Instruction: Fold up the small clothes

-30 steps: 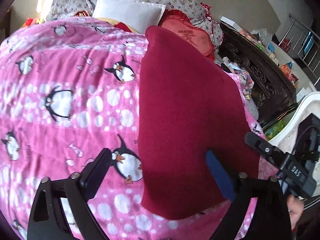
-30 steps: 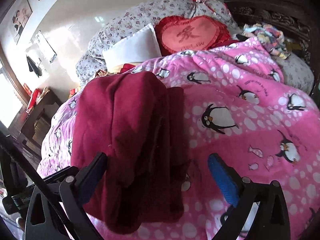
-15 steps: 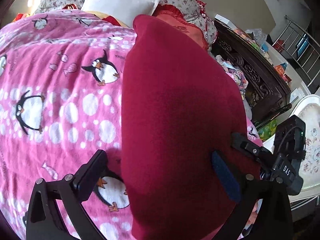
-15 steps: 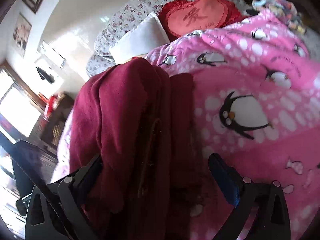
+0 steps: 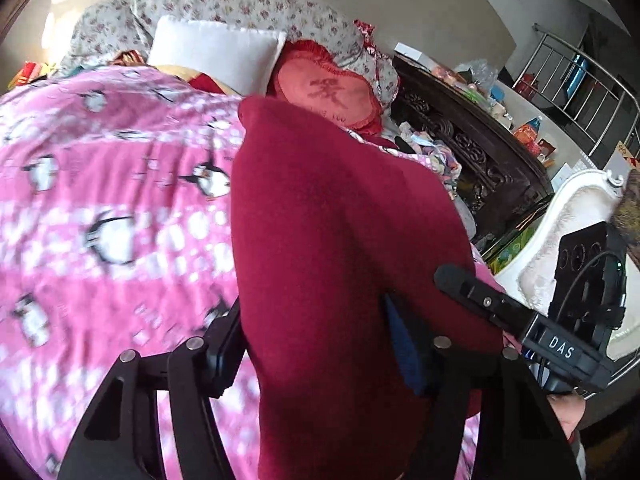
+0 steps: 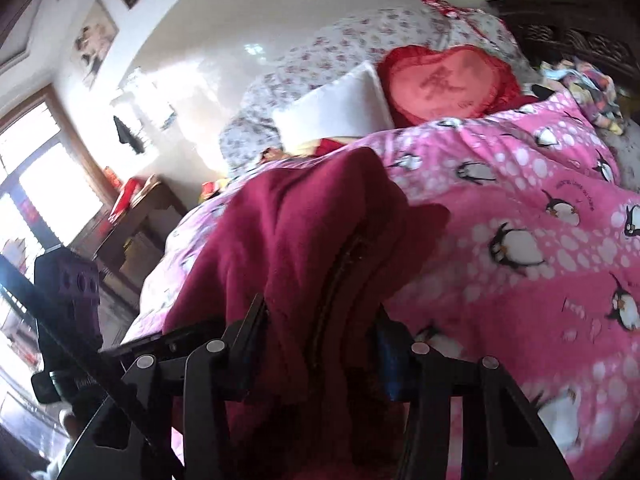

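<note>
Dark red garment (image 5: pixel 340 240) lies bunched on the pink penguin blanket (image 5: pixel 100 220) over the bed, near edge lifted between both grippers. In the right wrist view the garment (image 6: pixel 288 248) shows folds and a dark zipper line running down toward the camera.

Left gripper (image 5: pixel 312 344): fingers have just been closing, now clamped on the garment's near edge, cloth filling the gap; black finger on the left side, blue pad (image 5: pixel 404 352) pressed into the fabric on the right.

Right gripper (image 6: pixel 320 340): fingers have just been closing too, clamped on a thick bunch of the same garment, zipper part between them.

The right gripper's body (image 5: pixel 520 320) shows at lower right of the left view, a hand (image 5: pixel 568 412) under it.

Behind the garment: red heart cushion (image 5: pixel 328 92), white pillow (image 5: pixel 216 52), floral bedding (image 5: pixel 248 4). Dark carved wooden furniture (image 5: pixel 472 144) stands beside the bed, cluttered on top. Window (image 6: pixel 36 168) at left in the right view.
</note>
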